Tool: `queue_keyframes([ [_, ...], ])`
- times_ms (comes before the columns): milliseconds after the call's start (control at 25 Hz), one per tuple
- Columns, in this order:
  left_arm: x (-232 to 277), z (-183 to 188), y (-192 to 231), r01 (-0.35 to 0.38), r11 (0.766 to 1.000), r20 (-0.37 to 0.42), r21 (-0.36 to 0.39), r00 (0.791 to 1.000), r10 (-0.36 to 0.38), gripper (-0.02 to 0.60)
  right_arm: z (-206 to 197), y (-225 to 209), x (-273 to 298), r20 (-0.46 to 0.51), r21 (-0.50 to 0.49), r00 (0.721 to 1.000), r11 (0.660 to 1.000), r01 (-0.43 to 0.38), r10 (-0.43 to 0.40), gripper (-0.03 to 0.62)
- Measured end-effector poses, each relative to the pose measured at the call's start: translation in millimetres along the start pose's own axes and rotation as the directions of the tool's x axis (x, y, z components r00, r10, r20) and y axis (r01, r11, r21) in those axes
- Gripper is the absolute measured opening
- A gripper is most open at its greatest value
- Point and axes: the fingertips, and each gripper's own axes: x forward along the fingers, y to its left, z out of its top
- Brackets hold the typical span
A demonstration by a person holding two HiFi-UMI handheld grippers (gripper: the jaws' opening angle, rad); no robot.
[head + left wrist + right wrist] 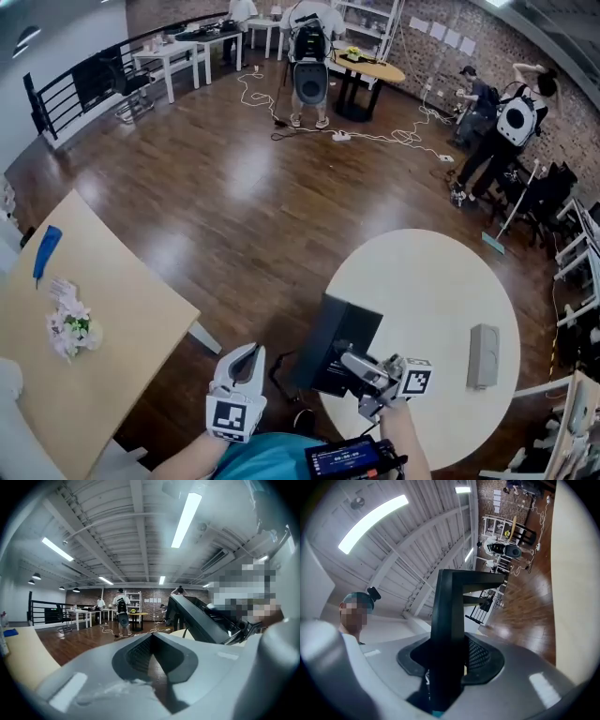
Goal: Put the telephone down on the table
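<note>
Left gripper [247, 356]: jaws together, nothing between them. It hangs left of the table, apparently idle, leaving the work to the other hand.

Right gripper [349, 362]: clamped on one edge of the telephone [334, 339], carrying it tilted above the near rim of the round white table [431, 281], seemingly ready for set-down.

Telephone: black, flat, angular slab.

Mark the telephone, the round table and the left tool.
telephone [336, 345]: head view, on its flat black side.
round table [422, 291]: head view, on the bare white top.
left tool [248, 352]: head view, midway between its fingertips.
</note>
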Motion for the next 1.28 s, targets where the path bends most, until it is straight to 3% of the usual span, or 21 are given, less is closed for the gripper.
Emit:
queue_keyframes([
  [240,-41.2,-0.8,85.2,-0.128,0.991,0.015,-0.027,0.992,0.129,0.011,-24.2,2.1,85.2,-0.090,0.014,0.995,0.999,-0.046,0.047,0.150],
  [640,-119.3,-4.1,194.5,-0.274,0.961,0.025,-0.031,0.961,0.275,0.012,-74.4,15.8,212.0,-0.208,0.034,0.970,0.992,-0.120,0.124,0.150],
  [920,-189.5,-28.2,261.1,-0.435,0.899,0.014,-0.052,0.900,0.436,0.011,-128.5,12.9,296.8,-0.346,0.072,0.919,0.982,-0.176,0.190,0.150],
  [1280,-236.6,-41.8,310.2,-0.594,0.802,-0.023,-0.061,0.804,0.594,0.011,-172.5,0.2,383.4,-0.512,0.170,0.808,0.956,-0.237,0.291,0.150],
])
